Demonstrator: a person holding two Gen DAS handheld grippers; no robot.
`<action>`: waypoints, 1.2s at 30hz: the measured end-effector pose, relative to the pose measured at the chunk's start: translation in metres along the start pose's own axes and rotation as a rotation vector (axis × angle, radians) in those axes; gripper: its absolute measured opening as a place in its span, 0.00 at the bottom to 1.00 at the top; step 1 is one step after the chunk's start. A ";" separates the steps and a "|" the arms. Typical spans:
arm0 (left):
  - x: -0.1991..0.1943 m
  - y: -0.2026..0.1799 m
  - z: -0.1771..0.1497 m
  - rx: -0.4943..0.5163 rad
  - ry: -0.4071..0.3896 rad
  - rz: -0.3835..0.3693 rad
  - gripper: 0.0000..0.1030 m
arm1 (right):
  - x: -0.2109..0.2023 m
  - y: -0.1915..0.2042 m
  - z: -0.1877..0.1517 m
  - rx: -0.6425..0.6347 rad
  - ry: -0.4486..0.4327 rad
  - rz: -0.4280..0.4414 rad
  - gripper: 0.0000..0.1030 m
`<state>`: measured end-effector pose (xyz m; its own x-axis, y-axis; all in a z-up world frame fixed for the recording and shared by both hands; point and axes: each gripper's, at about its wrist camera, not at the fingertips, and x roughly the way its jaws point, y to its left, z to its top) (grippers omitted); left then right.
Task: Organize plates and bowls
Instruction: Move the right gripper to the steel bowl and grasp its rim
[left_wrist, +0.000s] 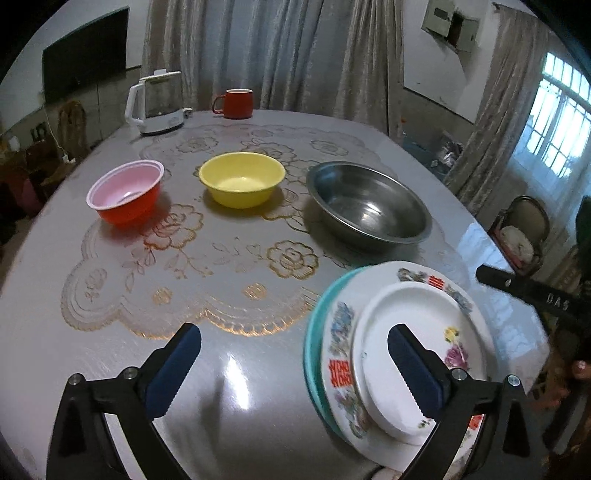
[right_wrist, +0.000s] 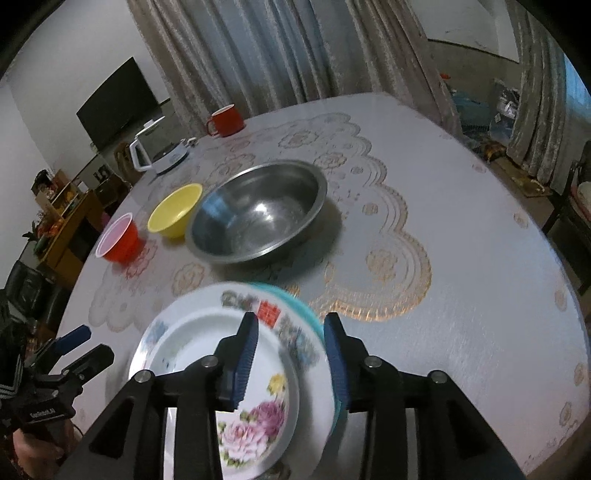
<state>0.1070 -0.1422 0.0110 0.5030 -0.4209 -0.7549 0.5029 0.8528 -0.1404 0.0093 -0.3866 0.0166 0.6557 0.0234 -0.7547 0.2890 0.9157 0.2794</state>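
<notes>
A stack of plates sits at the table's near edge: a small white floral plate (left_wrist: 413, 354) on a patterned plate (left_wrist: 340, 332) on a teal plate (left_wrist: 312, 343). The stack looks tilted and blurred. My right gripper (right_wrist: 290, 354) straddles the stack's right rim (right_wrist: 306, 347), its jaws partly closed; contact is unclear. My left gripper (left_wrist: 295, 365) is open and empty, left of the stack; its right finger overlaps the plates. It also shows in the right wrist view (right_wrist: 85, 343). A red bowl (left_wrist: 127, 195), a yellow bowl (left_wrist: 242, 179) and a steel basin (left_wrist: 369, 206) stand in a row behind.
A white kettle (left_wrist: 157, 103) and a red mug (left_wrist: 236, 103) stand at the table's far edge. A lace-patterned mat (left_wrist: 184, 258) covers the table's middle. Chairs (left_wrist: 521, 229) and curtains surround the table.
</notes>
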 end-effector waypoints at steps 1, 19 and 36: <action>0.001 0.001 0.001 0.001 0.000 0.006 0.99 | 0.000 0.000 0.003 -0.001 -0.005 0.000 0.38; 0.024 0.009 0.024 -0.004 0.019 0.058 0.99 | 0.052 -0.020 0.075 0.066 -0.017 0.002 0.48; 0.048 0.000 0.064 0.042 -0.002 0.051 0.99 | 0.110 -0.035 0.080 0.090 0.069 0.062 0.32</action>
<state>0.1762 -0.1821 0.0159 0.5300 -0.3774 -0.7594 0.5054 0.8597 -0.0746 0.1269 -0.4487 -0.0286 0.6257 0.1097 -0.7723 0.3125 0.8719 0.3770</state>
